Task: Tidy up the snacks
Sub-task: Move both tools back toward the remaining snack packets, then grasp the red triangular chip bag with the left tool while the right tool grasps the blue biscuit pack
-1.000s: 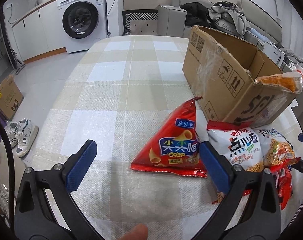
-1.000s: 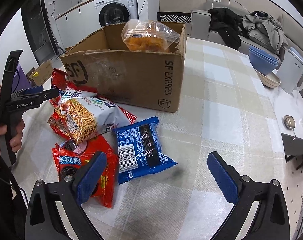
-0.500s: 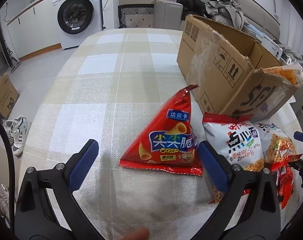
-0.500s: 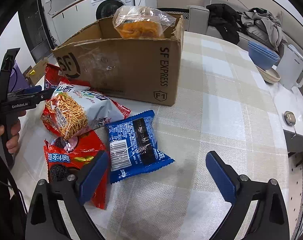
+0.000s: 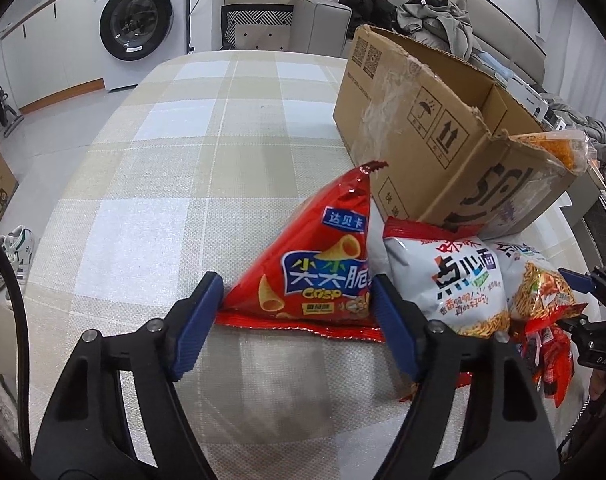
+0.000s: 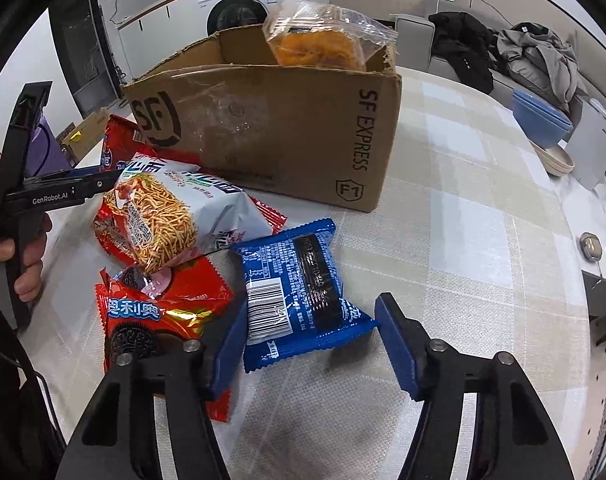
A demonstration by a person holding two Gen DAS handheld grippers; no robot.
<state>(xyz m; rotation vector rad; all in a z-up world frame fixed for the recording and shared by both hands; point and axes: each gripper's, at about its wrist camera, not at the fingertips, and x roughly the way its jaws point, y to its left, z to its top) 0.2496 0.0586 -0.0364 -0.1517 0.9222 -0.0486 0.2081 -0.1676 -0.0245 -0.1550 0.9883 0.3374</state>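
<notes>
The red triangular bag (image 5: 319, 276) is glossy foil-like plastic. The noodle bag (image 6: 175, 216) at 9 o'clock in the right view is shiny plastic too, and the blue packet (image 6: 303, 292) also. The cardboard box (image 6: 279, 136) is matt brown, with glossy tape patches. The tablecloth (image 5: 207, 152) looks woven and rough.

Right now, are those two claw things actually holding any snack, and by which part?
Nothing is held. The left gripper straddles the red triangular bag; the right gripper straddles the blue packet, both open.
</notes>
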